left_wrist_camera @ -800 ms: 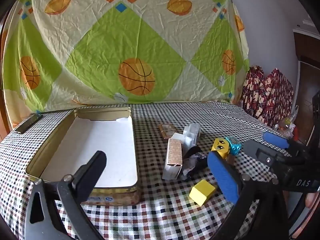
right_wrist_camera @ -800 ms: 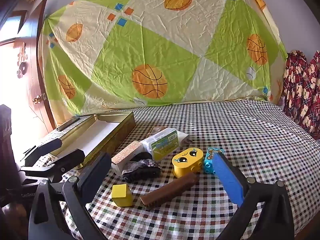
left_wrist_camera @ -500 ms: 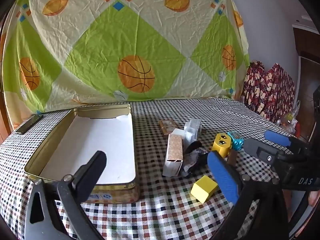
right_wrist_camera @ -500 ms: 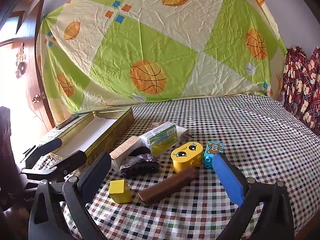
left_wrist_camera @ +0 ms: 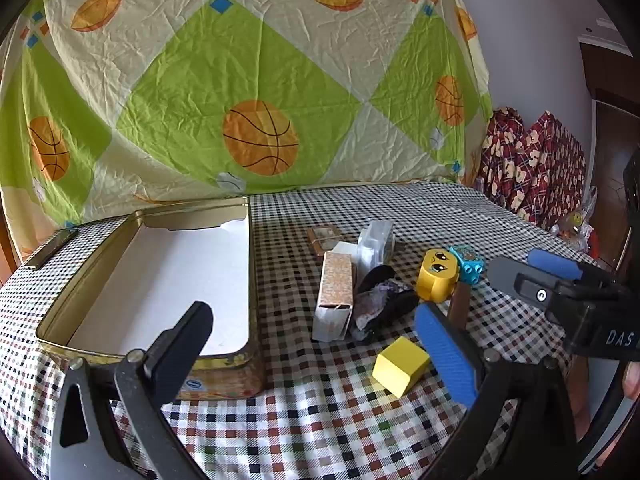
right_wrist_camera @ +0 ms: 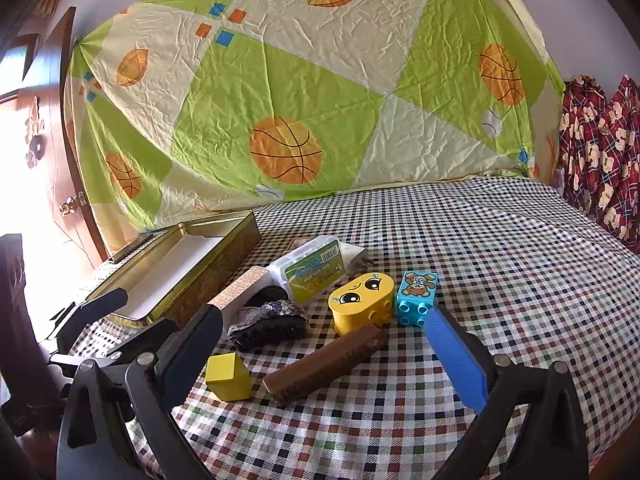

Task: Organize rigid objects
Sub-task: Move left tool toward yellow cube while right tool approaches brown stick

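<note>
With both sets of jaws spread wide and nothing between them, left gripper above the checked desk near the open tin, right gripper over the toys. Yellow cube just beside the brown bar; yellow face block next to the blue brick. Speckled box against a dark lump.

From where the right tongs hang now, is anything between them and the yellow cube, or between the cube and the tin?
Nothing visible blocks either. The right tongs stand open with the yellow cube and brown bar lying between their fingers. The checked cloth between cube and tin is bare; the tin is open.
</note>
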